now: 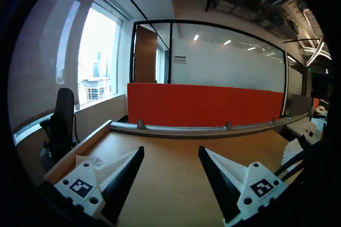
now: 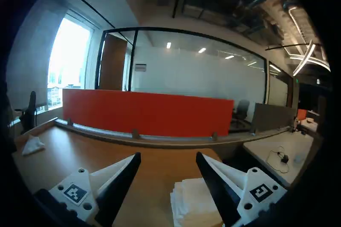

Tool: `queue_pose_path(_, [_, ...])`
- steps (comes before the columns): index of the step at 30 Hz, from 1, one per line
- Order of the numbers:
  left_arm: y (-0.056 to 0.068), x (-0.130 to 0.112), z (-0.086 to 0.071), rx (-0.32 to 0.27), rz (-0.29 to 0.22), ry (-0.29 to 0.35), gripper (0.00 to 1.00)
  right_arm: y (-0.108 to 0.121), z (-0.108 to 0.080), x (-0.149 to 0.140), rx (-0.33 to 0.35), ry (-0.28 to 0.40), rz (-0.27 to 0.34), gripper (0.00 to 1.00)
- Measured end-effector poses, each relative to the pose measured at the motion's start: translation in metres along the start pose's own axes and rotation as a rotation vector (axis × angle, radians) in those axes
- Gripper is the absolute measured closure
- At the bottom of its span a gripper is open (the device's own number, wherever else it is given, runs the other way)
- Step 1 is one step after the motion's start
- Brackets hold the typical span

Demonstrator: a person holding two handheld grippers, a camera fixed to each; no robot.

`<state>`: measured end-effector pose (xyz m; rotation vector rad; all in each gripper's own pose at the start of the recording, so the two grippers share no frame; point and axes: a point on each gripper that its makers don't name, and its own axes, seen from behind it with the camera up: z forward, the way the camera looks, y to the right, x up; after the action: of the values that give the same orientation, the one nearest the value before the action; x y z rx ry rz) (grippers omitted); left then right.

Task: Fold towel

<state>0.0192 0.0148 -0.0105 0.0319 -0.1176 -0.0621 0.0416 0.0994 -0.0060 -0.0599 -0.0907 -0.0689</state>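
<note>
Right gripper view looks low across a wooden desk [image 2: 89, 150], with the right gripper [image 2: 167, 154] held roughly level just above the surface and pointing toward the orange divider panel [image 2: 145, 112] along the desk's far edge. Its jaws stand well apart and hold nothing. A stack of folded white towels [image 2: 192, 201] lies flat on the desk beneath the gap between the fingers, closer to the right finger, with its layered edges facing left. The stack's near end runs out of the picture, so its long axis cannot be told. Far off at the desk's left end sits a crumpled white cloth [image 2: 33, 145], well apart from the stack. To the right is a white desk [image 2: 273, 146] with a dark cable [image 2: 279, 156] lying on it. Left gripper view shows the left gripper [image 1: 171, 148] also held low and roughly level over bare wood, facing the same divider, with its jaws wide apart and nothing between them. A small piece of crumpled white cloth [image 1: 87, 159] shows just behind the left finger, near the desk's left edge. A black office chair [image 1: 62, 120] stands beyond that edge beside the bright window [image 1: 96, 67], and a glass wall [image 1: 226, 63] rises behind the divider.
</note>
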Motion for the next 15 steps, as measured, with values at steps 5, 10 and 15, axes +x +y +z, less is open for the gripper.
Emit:
queue_pose_path(5, [0.0,0.007,0.004,-0.01,0.002,0.018,0.06,-0.027,0.002,0.005,0.03,0.012,0.018,0.0])
queue_pose_path(10, [0.0,0.011,0.007,-0.019,0.01,0.033,0.06,-0.054,0.005,0.01,0.055,0.024,0.045,0.0])
queue_pose_path(15, [-0.003,0.019,0.01,-0.026,0.022,0.051,0.06,-0.083,0.008,0.019,0.095,0.036,0.073,0.0])
